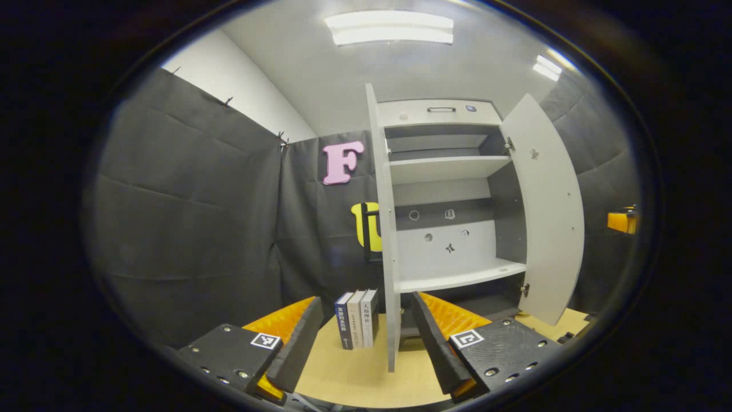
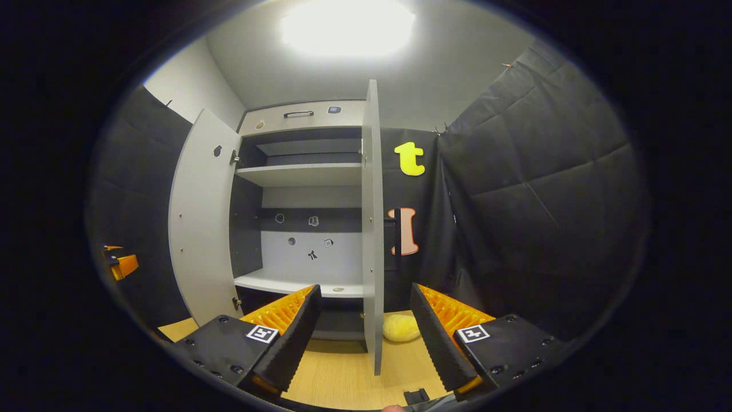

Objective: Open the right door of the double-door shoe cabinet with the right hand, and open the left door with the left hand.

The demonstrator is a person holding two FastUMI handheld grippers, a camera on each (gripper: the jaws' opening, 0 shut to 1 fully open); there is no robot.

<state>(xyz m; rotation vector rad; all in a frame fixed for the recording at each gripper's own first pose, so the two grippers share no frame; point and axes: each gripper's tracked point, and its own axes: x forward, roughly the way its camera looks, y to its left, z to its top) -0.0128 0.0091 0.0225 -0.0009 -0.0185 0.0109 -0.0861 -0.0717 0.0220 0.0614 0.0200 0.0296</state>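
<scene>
- Black quilted cloth walls the booth around a pale wooden tabletop [image 1: 354, 372].
- On it stands the grey double-door shoe cabinet [image 1: 446, 171], left door [image 1: 388, 229] and right door [image 1: 549, 212] both swung open.
- Both the left gripper [image 1: 366, 337] and right gripper [image 2: 366, 332] have fingers spread apart, each straddling a door edge without touching.
- Three upright books [image 1: 357, 318] stand just beside the left door.
- A yellow sponge-like lump [image 2: 400, 327] lies by the right door.

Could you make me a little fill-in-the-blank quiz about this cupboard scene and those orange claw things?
1. Both doors of the shoe cabinet stand ____.
2. In the left gripper view, three ____ stand upright on the table beside the left door.
3. In the right gripper view, a soft yellow object lies on the table beside the ____ door.
4. The jaws of the right gripper are ____, holding nothing.

Missing words: open; books; right; open
</scene>
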